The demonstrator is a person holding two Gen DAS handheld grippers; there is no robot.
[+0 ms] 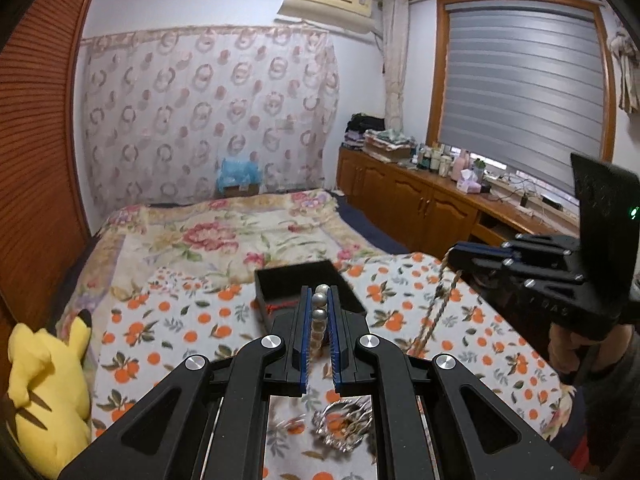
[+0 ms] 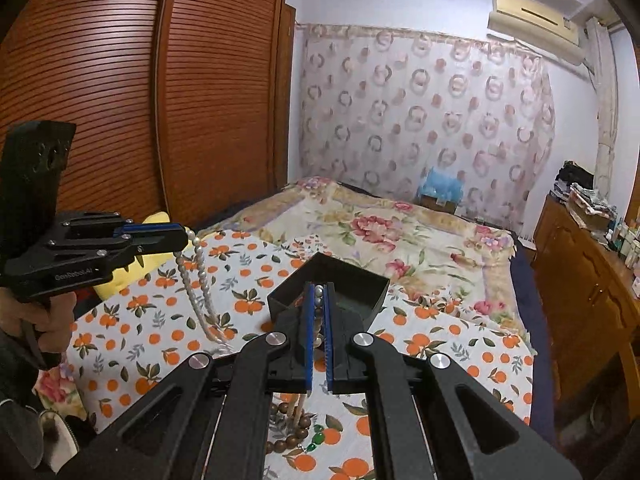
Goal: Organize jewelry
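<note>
Pearl necklace [image 1: 319, 316] strung between both tools above the bed: left tool [image 1: 319, 300] narrow, clamped on pearls; right tool [image 2: 319, 300] narrow, likewise clamped. Black box [image 2: 352, 280] open, at 12 o'clock from both tools, interior dark, contents not discernible. Silver jewelry [image 1: 344, 424] and brown bead bracelet [image 2: 288, 432] at 6 o'clock on orange-print cloth [image 1: 180, 320]. Yellow plush [image 1: 48, 384] at 8 o'clock. Wardrobe, curtain beyond.

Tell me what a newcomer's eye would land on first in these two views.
First, the pearl necklace, pinched by both the left gripper and right gripper and hanging slack above the orange-print cloth. Just beyond sits the open black box. A yellow plush toy lies at the bed's left edge.
</note>
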